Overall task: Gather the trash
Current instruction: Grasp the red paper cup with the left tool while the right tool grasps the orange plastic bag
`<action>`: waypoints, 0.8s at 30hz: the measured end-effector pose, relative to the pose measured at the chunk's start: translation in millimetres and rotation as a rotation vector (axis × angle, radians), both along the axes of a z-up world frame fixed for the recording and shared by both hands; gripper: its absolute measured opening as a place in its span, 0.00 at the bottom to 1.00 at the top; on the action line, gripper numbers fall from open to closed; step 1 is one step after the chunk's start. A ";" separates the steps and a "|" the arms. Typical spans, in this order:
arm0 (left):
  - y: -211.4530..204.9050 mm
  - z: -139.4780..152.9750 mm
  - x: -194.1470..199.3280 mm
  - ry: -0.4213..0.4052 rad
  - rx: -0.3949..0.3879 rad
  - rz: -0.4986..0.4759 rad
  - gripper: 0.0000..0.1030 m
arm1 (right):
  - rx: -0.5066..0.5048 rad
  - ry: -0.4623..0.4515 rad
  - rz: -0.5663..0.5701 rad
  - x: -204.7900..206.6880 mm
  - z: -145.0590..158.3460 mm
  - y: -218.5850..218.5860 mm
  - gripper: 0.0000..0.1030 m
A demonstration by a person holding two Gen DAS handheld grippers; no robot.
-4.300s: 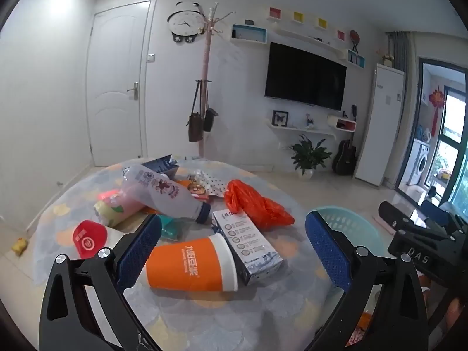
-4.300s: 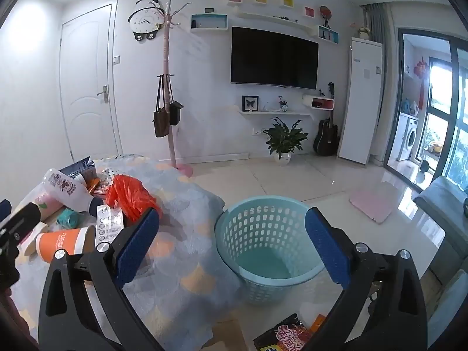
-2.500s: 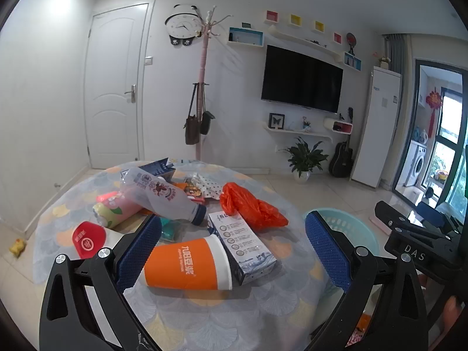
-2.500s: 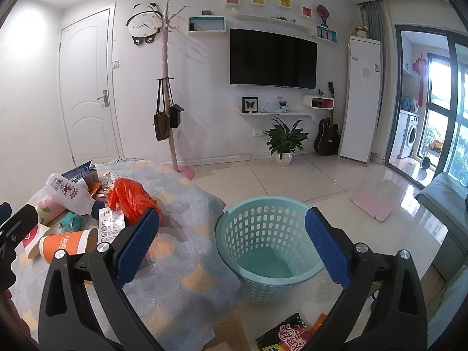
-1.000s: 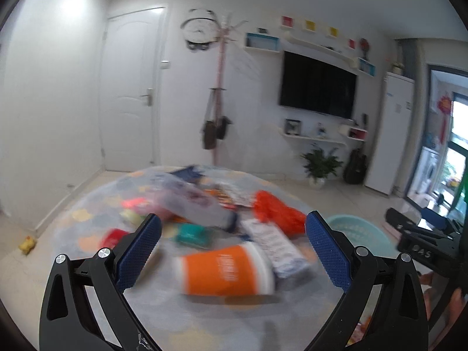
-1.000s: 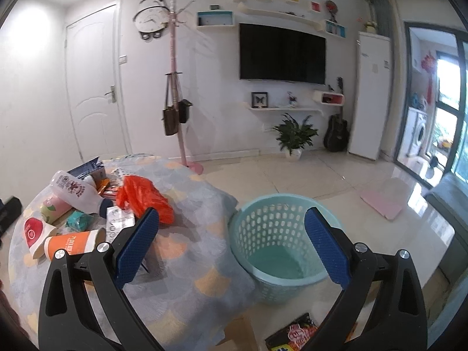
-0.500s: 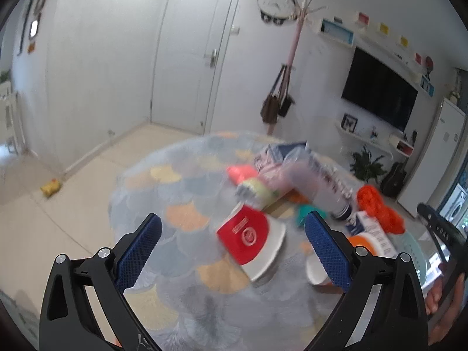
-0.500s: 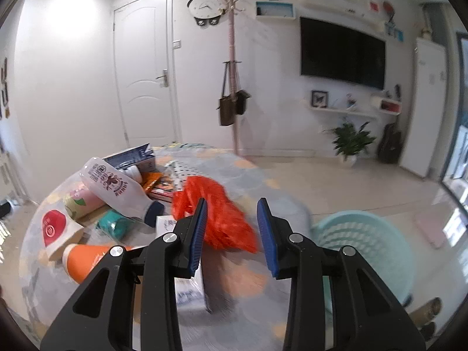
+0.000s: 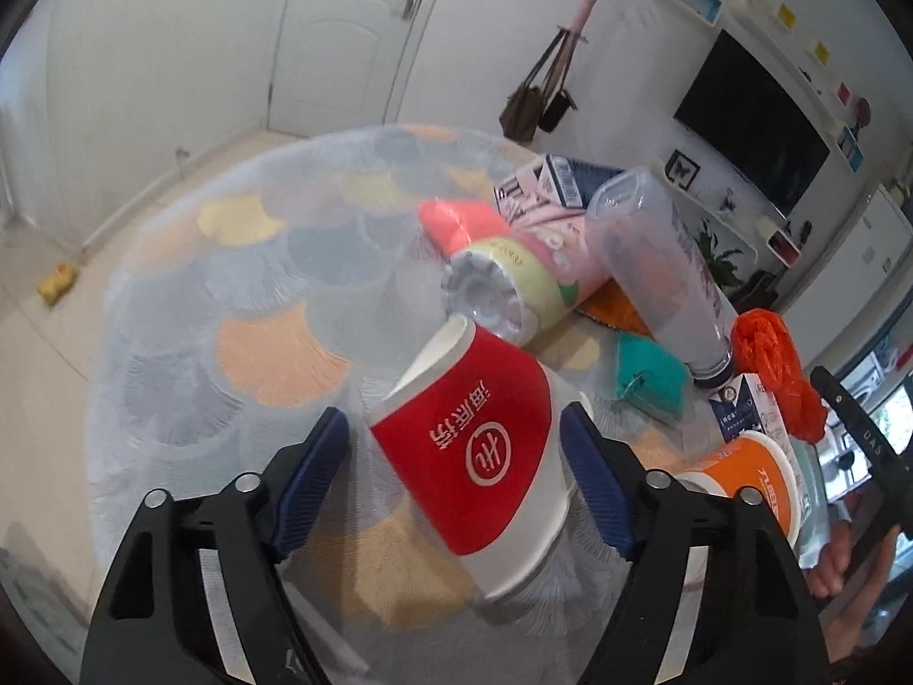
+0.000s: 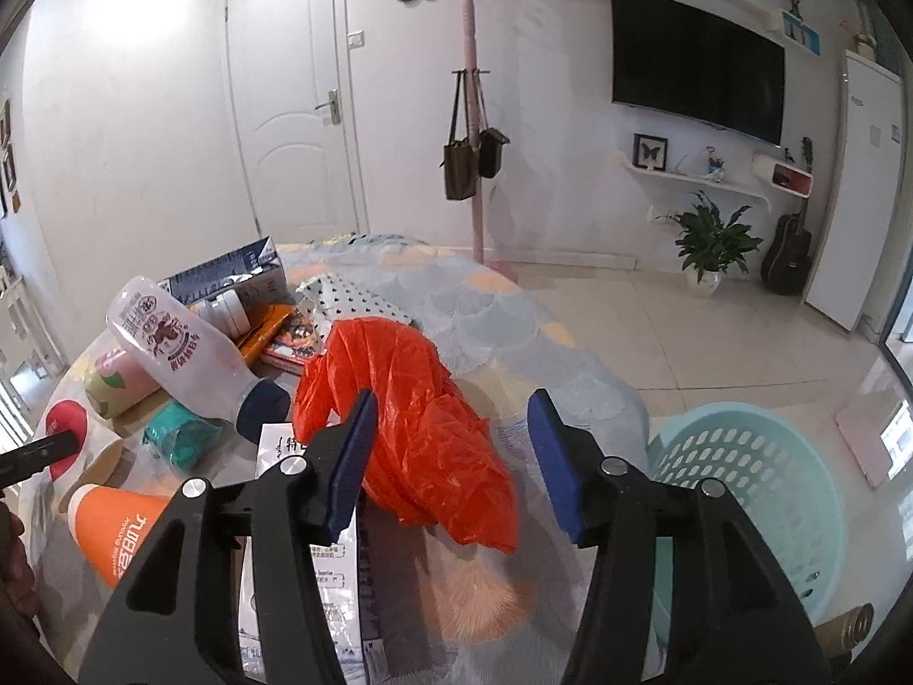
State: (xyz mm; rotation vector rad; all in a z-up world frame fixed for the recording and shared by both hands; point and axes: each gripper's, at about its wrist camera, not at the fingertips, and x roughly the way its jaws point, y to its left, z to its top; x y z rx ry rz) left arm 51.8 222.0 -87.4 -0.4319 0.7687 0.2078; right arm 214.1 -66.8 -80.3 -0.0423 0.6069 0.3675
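A red and white paper cup (image 9: 468, 456) lies on its side on the round patterned table (image 9: 274, 354). My left gripper (image 9: 451, 428) straddles it; its jaws are closing, and a small gap still shows at the left pad. A crumpled orange plastic bag (image 10: 422, 428) lies near the table's right edge. Over it my right gripper (image 10: 451, 445) has its jaws opening. The bag sits between them against the left finger (image 10: 354, 445), clear of the right one.
A pale plastic bottle (image 10: 182, 354), an orange cup (image 10: 114, 525), a white carton (image 10: 308, 514), a teal wad (image 10: 182, 439) and a pink and green cup (image 9: 502, 279) crowd the table. A light blue basket (image 10: 753, 485) stands on the floor to the right.
My left gripper swung left and down to the red cup and its jaws narrowed. My right gripper turned from the basket to the orange bag; its jaws narrowed sharply, then widened.
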 end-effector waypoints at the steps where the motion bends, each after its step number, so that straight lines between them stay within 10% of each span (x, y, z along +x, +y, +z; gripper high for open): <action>1: -1.7 0.1 0.8 0.001 0.009 -0.006 0.68 | 0.004 0.008 0.013 2.4 -1.7 1.6 0.54; 17: -12.6 20.3 -16.3 -0.080 0.040 -0.001 0.46 | 0.007 0.161 0.086 46.2 -17.6 33.8 0.70; 24: -27.6 52.7 -30.8 -0.185 0.072 -0.029 0.46 | 0.043 0.144 0.082 39.8 -12.6 28.0 0.24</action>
